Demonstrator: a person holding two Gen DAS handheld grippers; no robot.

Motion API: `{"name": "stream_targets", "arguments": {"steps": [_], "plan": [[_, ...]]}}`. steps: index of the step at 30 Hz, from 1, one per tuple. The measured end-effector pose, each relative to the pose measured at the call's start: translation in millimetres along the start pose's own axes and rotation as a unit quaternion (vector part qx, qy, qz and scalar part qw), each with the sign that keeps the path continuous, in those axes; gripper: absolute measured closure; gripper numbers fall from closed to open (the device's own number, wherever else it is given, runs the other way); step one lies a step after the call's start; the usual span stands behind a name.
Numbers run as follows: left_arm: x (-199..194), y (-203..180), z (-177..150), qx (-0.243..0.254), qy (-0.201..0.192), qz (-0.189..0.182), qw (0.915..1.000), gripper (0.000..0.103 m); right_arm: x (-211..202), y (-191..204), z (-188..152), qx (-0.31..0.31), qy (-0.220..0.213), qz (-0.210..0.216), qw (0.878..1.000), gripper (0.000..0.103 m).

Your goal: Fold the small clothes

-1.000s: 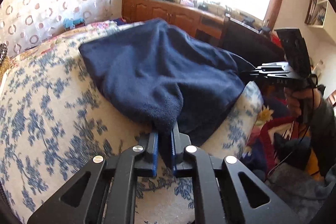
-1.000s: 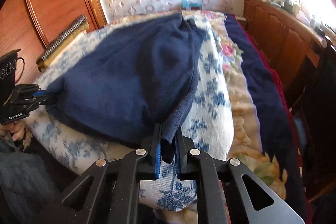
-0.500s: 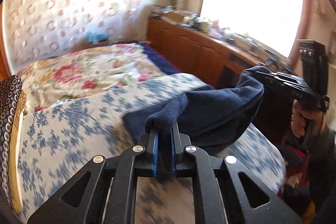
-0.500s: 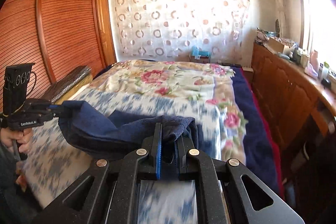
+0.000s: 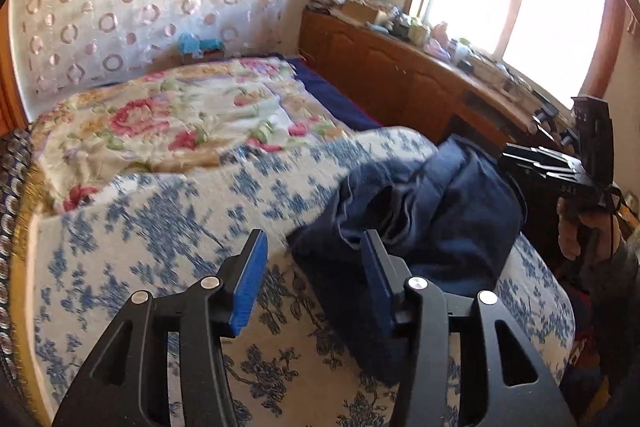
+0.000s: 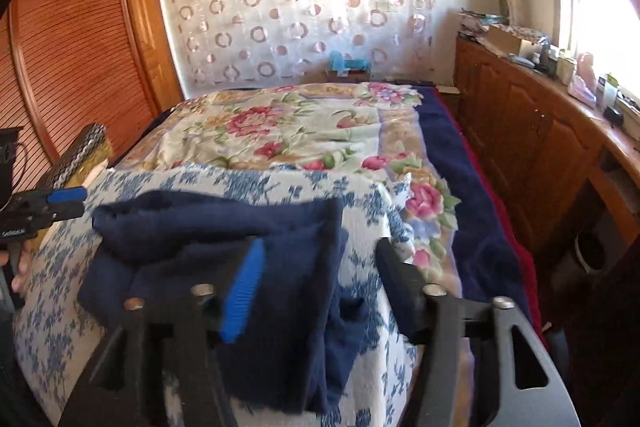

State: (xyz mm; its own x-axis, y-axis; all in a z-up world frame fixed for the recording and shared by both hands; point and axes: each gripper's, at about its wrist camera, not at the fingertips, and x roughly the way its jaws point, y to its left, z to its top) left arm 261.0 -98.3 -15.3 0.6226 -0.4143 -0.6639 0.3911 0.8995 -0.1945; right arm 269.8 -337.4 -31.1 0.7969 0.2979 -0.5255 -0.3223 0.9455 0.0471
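A dark blue garment (image 5: 432, 211) lies folded over in a loose heap on the blue-and-white floral bedspread (image 5: 160, 227) near the bed's front edge. It also shows in the right wrist view (image 6: 248, 251). My left gripper (image 5: 314, 267) is open and empty, just above the cloth's left edge. My right gripper (image 6: 320, 267) is open and empty, over the cloth's right side. Each gripper shows at the edge of the other's view, the right one (image 5: 560, 171) and the left one (image 6: 44, 207).
A flowered quilt (image 6: 288, 131) covers the far half of the bed. A wooden cabinet (image 6: 528, 131) with clutter runs along the right wall under the window. A slatted wooden wardrobe (image 6: 76, 39) stands on the left. A patterned cushion (image 6: 76, 155) lies at the bed's left edge.
Both grippers lifted the garment, carried its near edge over toward the far side, then opened and let it drop folded on the bedspread.
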Motion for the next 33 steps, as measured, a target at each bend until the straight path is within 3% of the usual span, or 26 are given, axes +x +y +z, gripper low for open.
{"name": "stream_targets", "arguments": {"steps": [4,8,10,13,14,19,27,31,33], "plan": [[19.1,-3.1,-5.5,0.006,0.032,-0.016,0.9994,0.050,12.5,-12.3,8.7,0.007,0.027,0.015,0.999,0.035],[32.8,-1.4,-4.2,0.000,0.041,-0.015,0.9990,0.048,31.6,-14.7,20.8,-0.002,0.038,0.002,0.999,0.035],[43.0,4.9,3.3,-0.009,0.035,0.002,0.9993,0.048,38.6,-18.1,24.2,0.005,0.037,0.000,0.999,0.035],[55.3,21.1,13.6,-0.033,0.026,0.062,0.9972,0.048,46.8,-24.0,28.6,0.020,0.045,-0.003,0.999,0.035],[57.5,24.9,14.7,-0.042,0.028,0.062,0.9968,0.048,47.5,-24.5,29.6,0.024,0.047,-0.001,0.999,0.035],[55.5,22.7,9.6,-0.043,0.040,0.048,0.9971,0.048,46.8,-15.5,26.4,0.006,0.056,0.001,0.998,0.029],[62.9,14.1,-5.1,-0.055,0.075,-0.008,0.9956,0.048,51.0,-24.5,18.1,0.038,0.081,0.025,0.996,0.028],[60.7,12.4,-4.0,-0.067,0.066,-0.020,0.9954,0.048,51.4,-23.4,15.2,0.041,0.082,0.044,0.995,0.028],[61.6,12.3,-4.5,-0.079,0.063,-0.040,0.9941,0.051,49.6,-24.1,14.8,0.043,0.082,0.051,0.994,0.036]]}}
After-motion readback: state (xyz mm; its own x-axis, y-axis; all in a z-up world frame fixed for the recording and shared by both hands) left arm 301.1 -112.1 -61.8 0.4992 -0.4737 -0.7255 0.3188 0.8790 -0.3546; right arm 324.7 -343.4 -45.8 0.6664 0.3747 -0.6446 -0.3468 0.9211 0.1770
